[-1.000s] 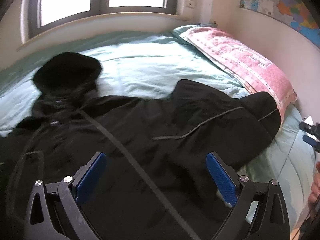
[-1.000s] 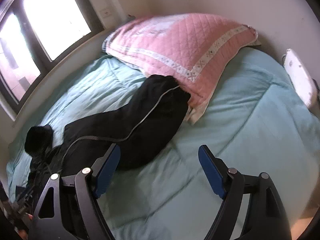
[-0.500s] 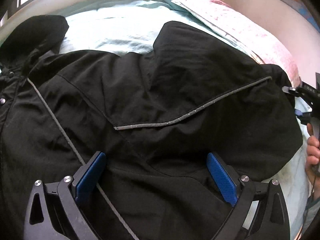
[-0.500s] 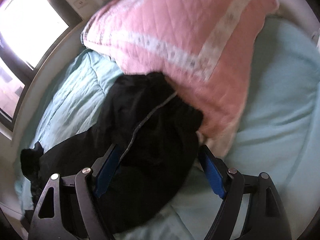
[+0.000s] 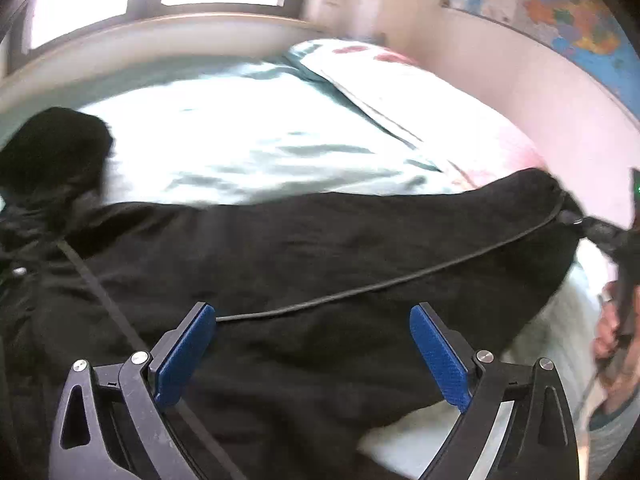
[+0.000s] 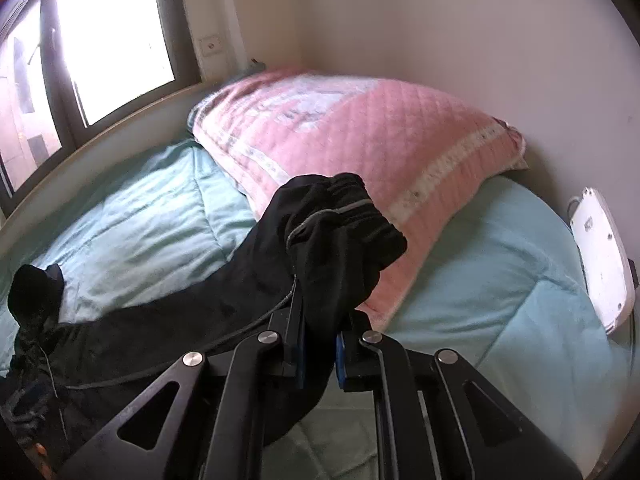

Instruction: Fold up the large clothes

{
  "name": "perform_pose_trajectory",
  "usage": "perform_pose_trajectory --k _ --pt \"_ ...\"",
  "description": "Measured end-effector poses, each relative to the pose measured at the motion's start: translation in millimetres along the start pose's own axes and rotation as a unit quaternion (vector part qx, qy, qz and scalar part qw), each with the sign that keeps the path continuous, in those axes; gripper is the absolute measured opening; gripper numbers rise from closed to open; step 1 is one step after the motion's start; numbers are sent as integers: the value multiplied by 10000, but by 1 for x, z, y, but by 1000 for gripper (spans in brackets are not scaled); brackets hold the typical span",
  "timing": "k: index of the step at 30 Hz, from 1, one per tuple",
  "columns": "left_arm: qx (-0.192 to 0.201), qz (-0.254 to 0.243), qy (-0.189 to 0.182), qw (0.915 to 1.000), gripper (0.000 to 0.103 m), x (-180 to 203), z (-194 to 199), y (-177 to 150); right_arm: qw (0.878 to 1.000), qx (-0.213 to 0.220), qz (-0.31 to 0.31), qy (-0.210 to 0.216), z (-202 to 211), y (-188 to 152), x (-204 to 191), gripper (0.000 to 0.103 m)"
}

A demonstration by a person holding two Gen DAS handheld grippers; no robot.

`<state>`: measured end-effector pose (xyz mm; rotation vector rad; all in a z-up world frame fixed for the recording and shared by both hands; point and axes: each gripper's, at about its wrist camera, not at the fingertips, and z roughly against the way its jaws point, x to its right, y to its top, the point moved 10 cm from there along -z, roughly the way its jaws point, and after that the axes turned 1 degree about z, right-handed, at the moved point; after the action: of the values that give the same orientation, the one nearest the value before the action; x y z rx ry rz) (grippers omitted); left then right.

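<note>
A large black hooded jacket (image 5: 280, 264) with thin grey piping lies spread across the pale green bed cover (image 5: 240, 148). Its hood (image 5: 52, 148) lies at the far left. My left gripper (image 5: 312, 356) hovers open just above the jacket's body, nothing between its blue pads. My right gripper (image 6: 318, 354) is shut on the jacket's sleeve cuff (image 6: 344, 224), which bunches up above the jaws and is lifted off the bed. In the left wrist view the right gripper (image 5: 580, 226) shows at the right edge, pulling the sleeve end taut.
A pink quilted pillow (image 6: 360, 136) lies at the head of the bed against the wall. A white device (image 6: 604, 256) sits at the bed's right edge. A window (image 6: 100, 40) runs along the far side. A hand (image 5: 612, 328) shows at the right.
My right gripper went from open above the sleeve to shut on its cuff, lifting it. The left gripper pulled back from the jacket, staying open; the sleeve now stretches out straight.
</note>
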<state>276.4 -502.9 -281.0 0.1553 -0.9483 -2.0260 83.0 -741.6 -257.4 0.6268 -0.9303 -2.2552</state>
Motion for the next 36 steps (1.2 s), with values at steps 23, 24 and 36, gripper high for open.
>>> perform_pose_trajectory --k 23,24,36 --pt "-2 259 563 9981 98 -90 96 -28 9850 -157 727 1559 52 -18 -159 13" --pt "90 347 684 9970 98 -107 113 -31 9836 -155 827 1598 55 -21 -175 13" --pt "594 1167 1658 9774 98 -256 252 -86 9343 -452 2329 2660 120 -133 -441 13"
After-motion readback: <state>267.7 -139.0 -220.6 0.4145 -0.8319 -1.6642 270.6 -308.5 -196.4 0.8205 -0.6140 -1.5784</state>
